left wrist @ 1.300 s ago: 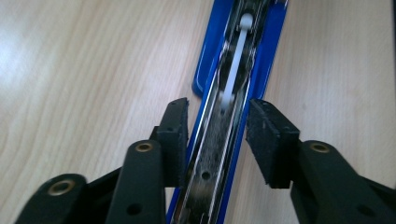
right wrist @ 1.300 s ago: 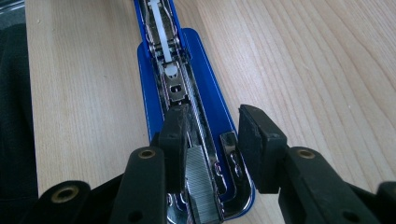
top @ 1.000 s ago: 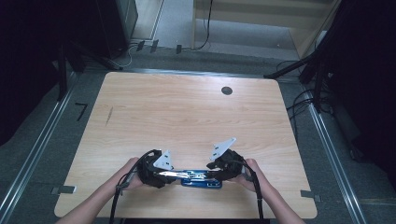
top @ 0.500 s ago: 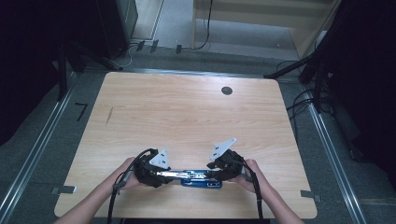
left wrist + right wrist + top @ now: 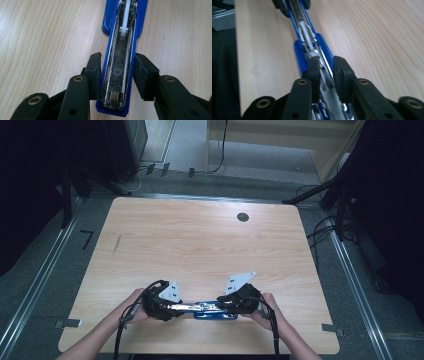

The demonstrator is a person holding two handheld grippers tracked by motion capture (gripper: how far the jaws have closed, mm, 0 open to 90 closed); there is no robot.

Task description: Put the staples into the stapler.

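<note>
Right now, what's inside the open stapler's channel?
In the left gripper view, the blue stapler lies opened, its metal channel bare and speckled, no staples visible, with a white pusher farther along. The far stretch under the pusher and spring is covered, so staples there can't be ruled out.

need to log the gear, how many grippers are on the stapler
2. The left gripper holds one end of the opened blue stapler, at the near edge of the table. The right gripper grips the other end, its jaws having just been closing on the metal part.
</note>
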